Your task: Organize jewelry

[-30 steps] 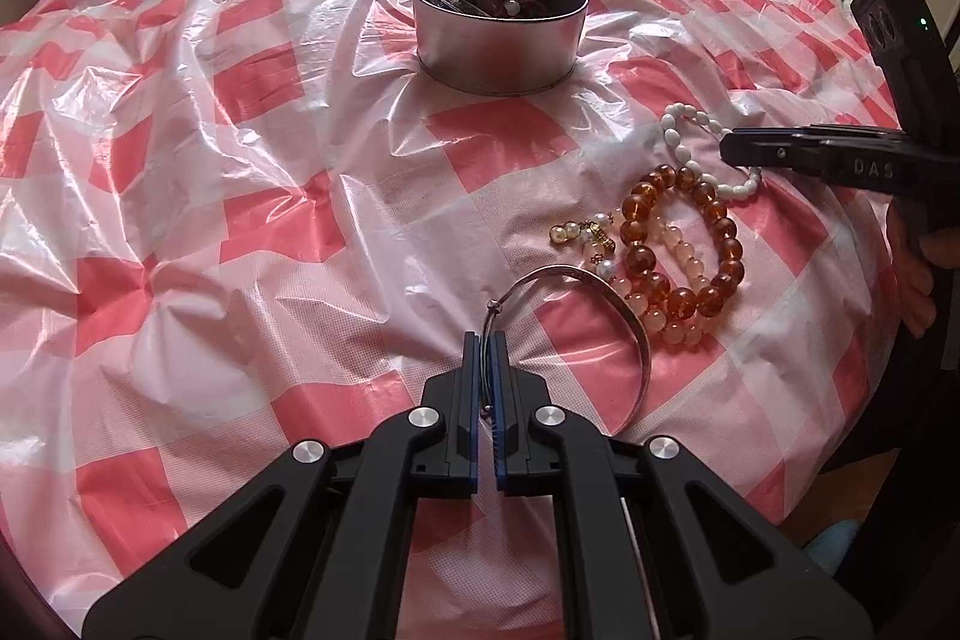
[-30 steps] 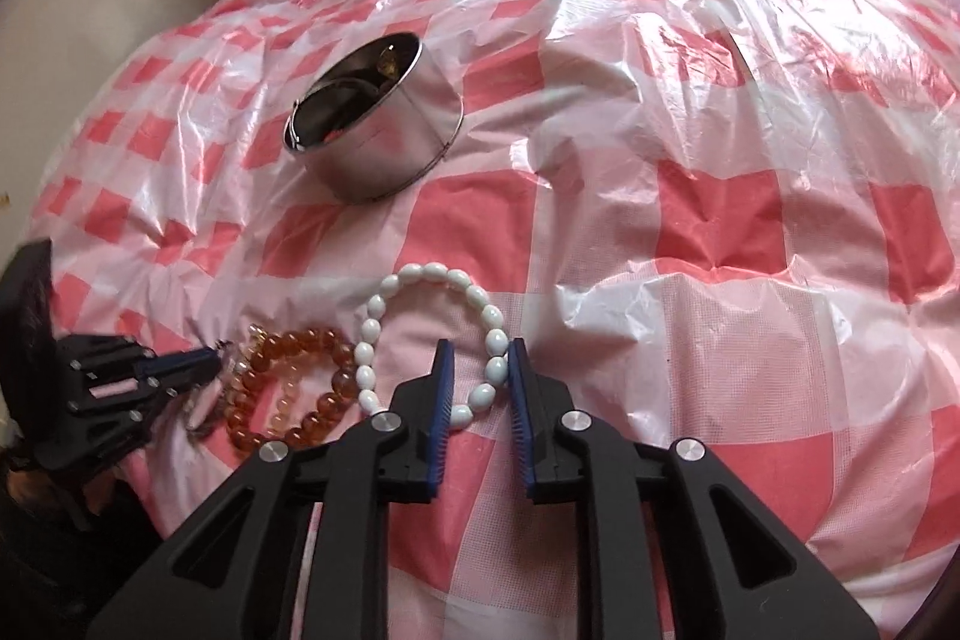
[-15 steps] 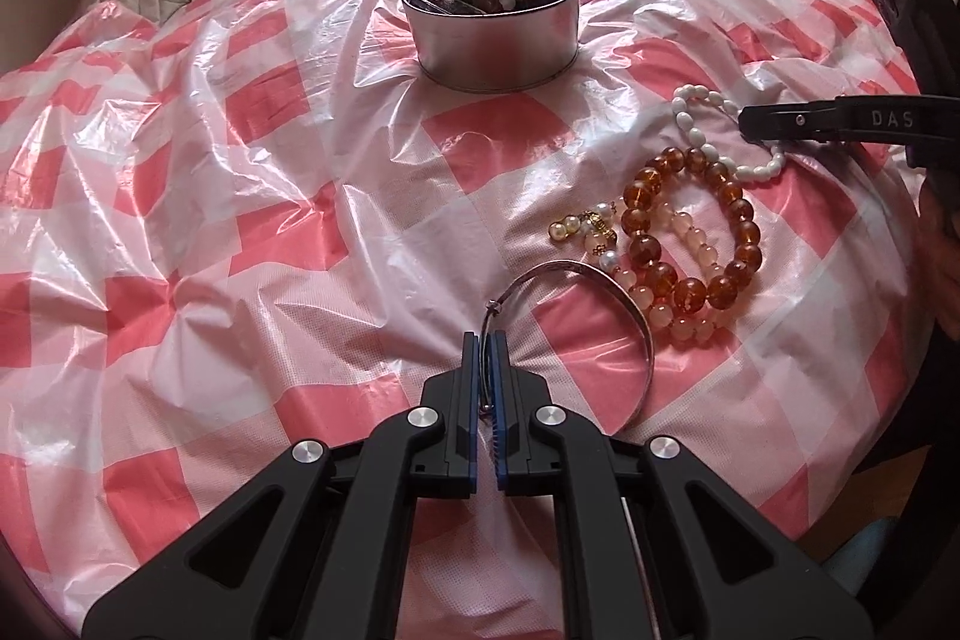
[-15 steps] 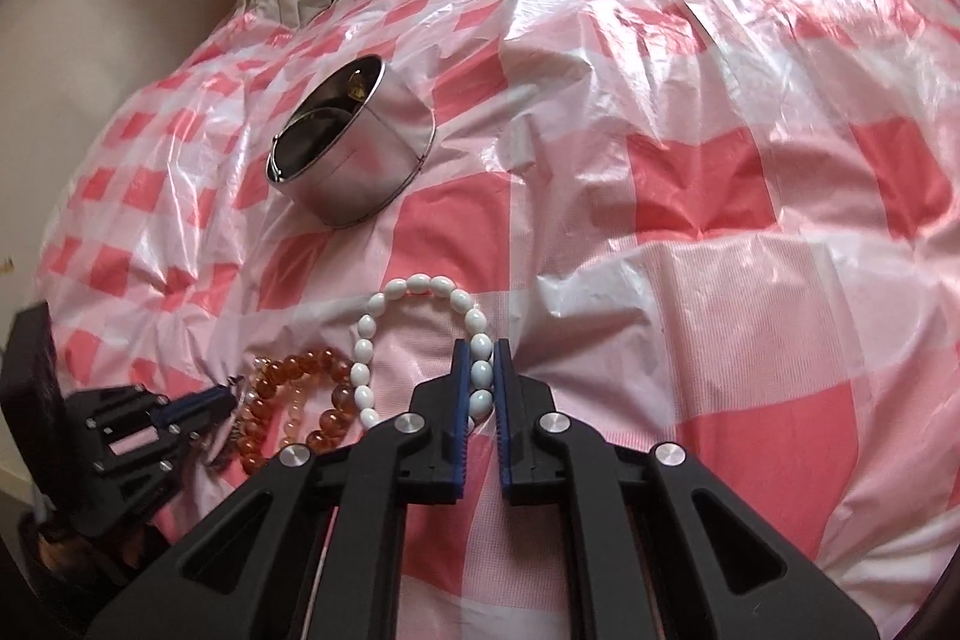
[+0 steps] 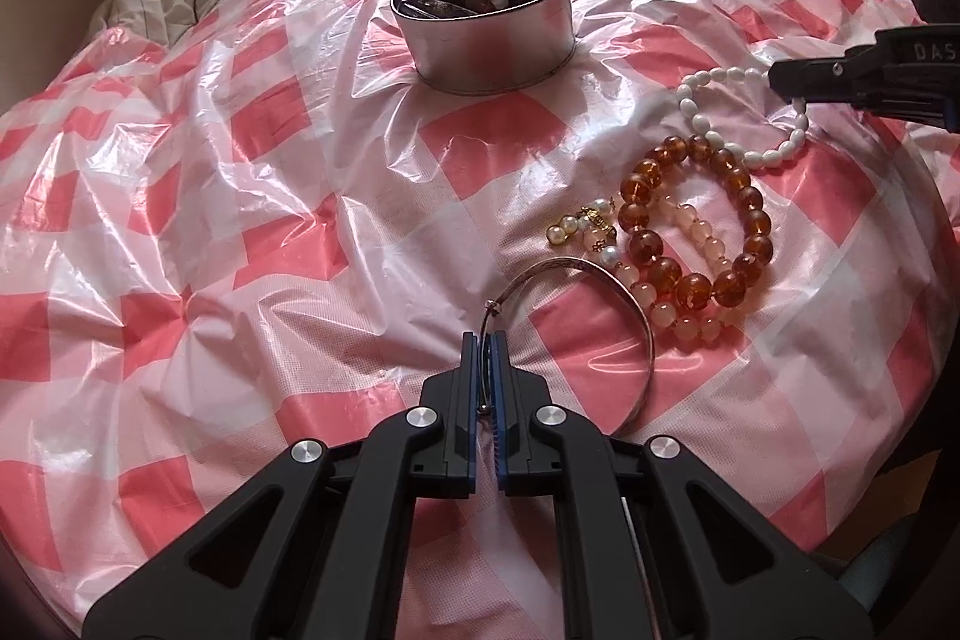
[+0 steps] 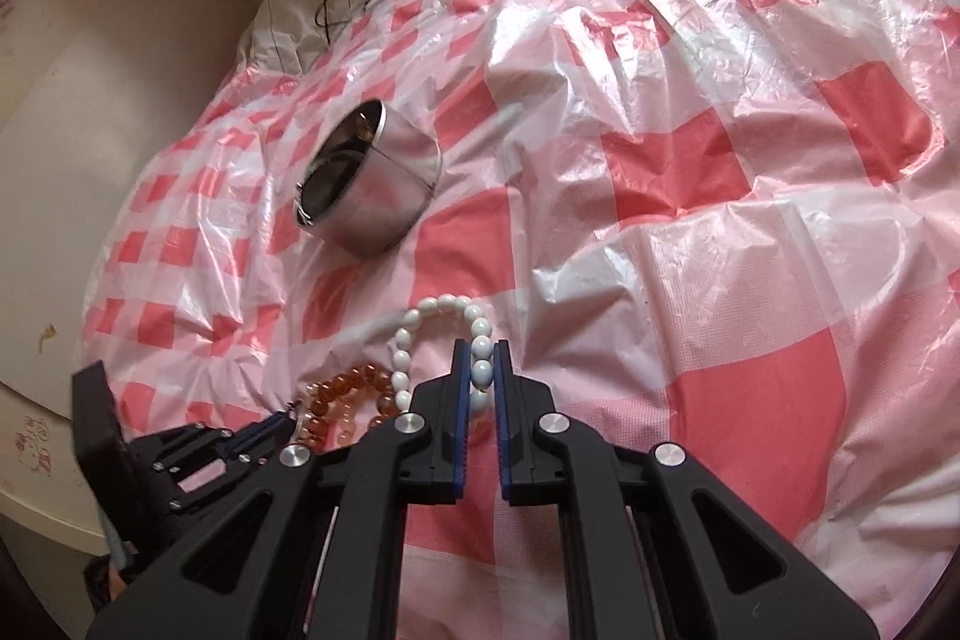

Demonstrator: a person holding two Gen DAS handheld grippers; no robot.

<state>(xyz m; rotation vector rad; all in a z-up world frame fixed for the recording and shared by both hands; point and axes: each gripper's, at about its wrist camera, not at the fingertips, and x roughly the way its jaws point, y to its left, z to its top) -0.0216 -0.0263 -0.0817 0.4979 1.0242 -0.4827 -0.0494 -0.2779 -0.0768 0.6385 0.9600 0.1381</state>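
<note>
At the near edge of the checked sheet [image 5: 240, 196], the left gripper [image 5: 487, 358] has its jaws closed almost fully on the thin rim of the bangle [image 5: 606, 280]. The bangle lies flat, and its ring extends forward and to the right from the fingers. Just beyond it lies the amber bracelet [image 5: 690, 220], with a pale pink one inside it, and a small pearl piece [image 5: 582, 229] is touching on their left side.

A little farther to the right, the right gripper [image 6: 480, 376] is closed on one side of the white bracelet [image 6: 444, 307]. Two or three beads sit between the blue pads, and the rest of the loop extends forward from the tips, still resting on the sheet. In the left view the same bracelet [image 5: 744, 118] is just behind the amber one, maybe touching it.

Farthest is the tin [image 5: 480, 34], which already holds some pieces. It stands straight ahead of the left gripper, but ahead and to the left of the right gripper [image 5: 840, 82]. I judge that the coming move is to carry both pieces into the tin. The white bracelet is nearer to the tin than the bangle, so the right hand has the shorter way. The bangle's grip is on a narrow edge, so it could turn when it is lifted.
</note>
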